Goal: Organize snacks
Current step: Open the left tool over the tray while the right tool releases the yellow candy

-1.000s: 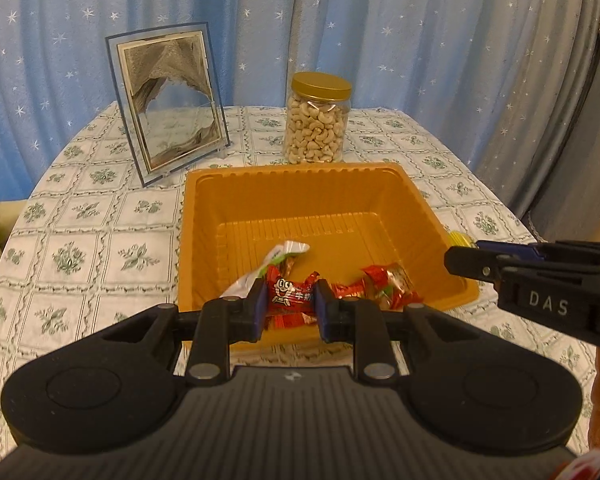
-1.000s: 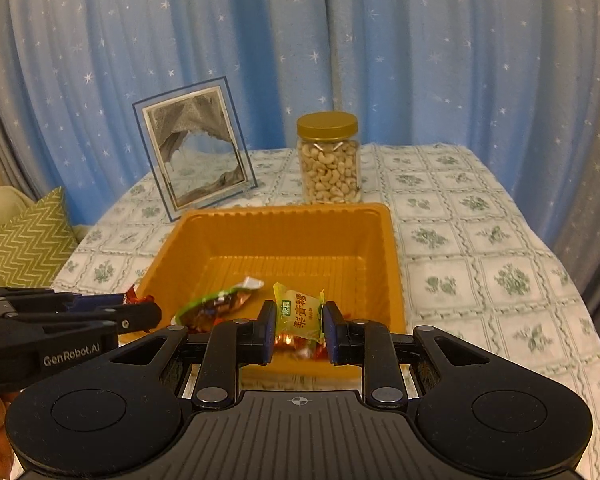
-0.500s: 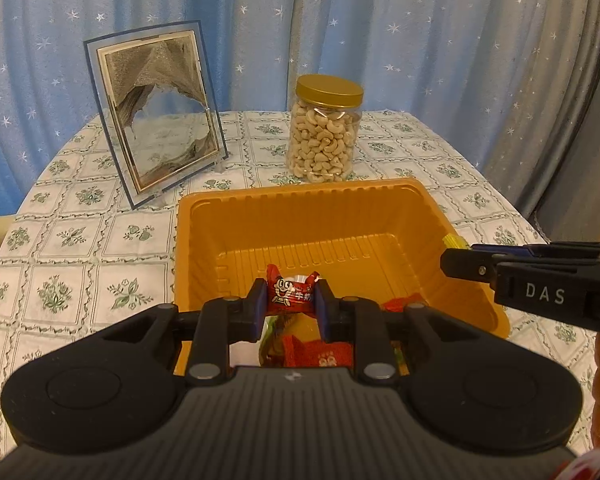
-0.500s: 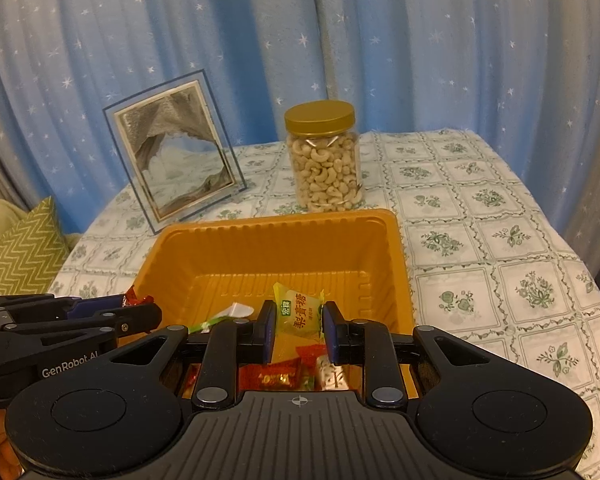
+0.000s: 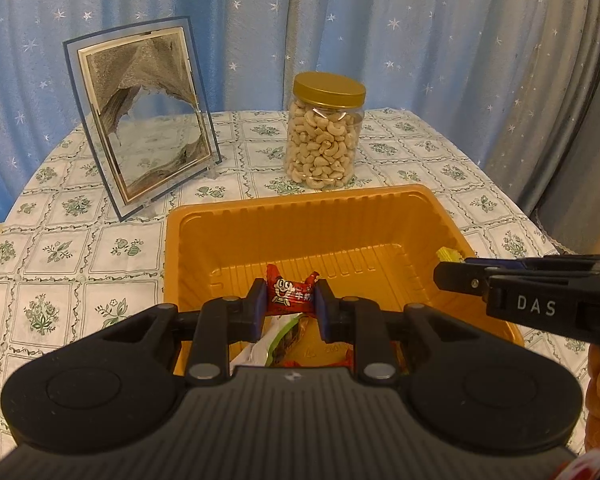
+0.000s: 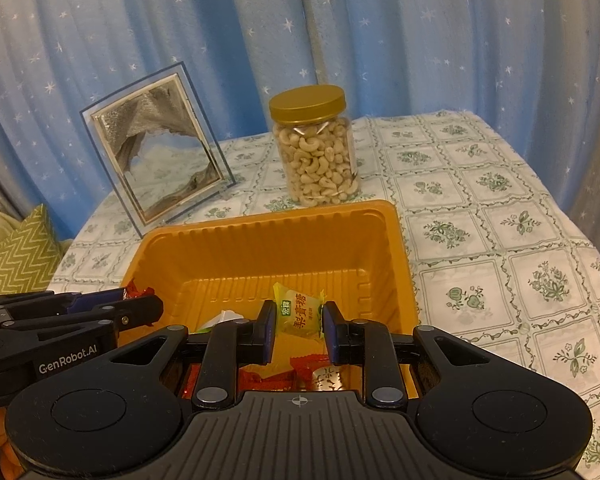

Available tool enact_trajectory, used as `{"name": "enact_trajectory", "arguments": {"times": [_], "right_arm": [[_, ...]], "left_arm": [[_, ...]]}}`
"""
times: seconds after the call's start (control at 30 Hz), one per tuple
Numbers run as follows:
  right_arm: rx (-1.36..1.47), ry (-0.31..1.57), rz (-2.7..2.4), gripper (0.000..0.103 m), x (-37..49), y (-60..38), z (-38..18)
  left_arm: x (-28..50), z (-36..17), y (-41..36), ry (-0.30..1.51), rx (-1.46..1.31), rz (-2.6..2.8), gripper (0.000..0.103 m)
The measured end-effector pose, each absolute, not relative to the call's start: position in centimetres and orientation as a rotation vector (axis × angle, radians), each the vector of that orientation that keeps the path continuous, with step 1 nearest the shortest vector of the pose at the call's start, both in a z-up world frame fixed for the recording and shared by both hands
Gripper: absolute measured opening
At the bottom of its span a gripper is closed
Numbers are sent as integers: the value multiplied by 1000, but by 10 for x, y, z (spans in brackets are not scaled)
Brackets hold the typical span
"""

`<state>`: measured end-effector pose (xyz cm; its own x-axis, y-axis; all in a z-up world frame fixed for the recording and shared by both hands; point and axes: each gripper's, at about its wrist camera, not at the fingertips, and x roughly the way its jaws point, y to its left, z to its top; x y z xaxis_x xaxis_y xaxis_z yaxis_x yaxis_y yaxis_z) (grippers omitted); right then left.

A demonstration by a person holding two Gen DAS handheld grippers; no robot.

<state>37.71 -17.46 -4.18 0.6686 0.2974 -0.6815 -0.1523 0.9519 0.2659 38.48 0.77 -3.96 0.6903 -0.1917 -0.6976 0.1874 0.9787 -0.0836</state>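
Crinkly, light wrappers suit mid-body pinches: left hand-held gripper [image 5: 291,305] nips a red candy [image 5: 290,295], right hand-held gripper [image 6: 299,327] a yellow candy [image 6: 300,314] over the orange tray [image 5: 300,216].

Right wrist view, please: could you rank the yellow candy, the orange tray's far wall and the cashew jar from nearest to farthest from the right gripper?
1. Yellow candy, clamped in the right gripper.
2. Orange tray far wall, straight ahead.
3. Cashew jar, behind the tray on the tablecloth.
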Motion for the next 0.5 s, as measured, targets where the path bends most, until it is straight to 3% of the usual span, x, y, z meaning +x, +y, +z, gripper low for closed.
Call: {"name": "enact_trajectory", "arguments": {"times": [0.1, 0.17, 0.2, 0.5], "right_arm": [[197, 804, 251, 25, 378, -176, -44], [201, 807, 248, 25, 378, -177, -45], [201, 807, 247, 25, 377, -177, -45], [208, 809, 251, 25, 377, -177, -46]], "left_arm": [[388, -42, 8, 780, -12, -211, 24], [389, -45, 11, 777, -19, -204, 51], [388, -46, 13, 773, -26, -198, 54], [376, -47, 23, 773, -24, -183, 54]]}}
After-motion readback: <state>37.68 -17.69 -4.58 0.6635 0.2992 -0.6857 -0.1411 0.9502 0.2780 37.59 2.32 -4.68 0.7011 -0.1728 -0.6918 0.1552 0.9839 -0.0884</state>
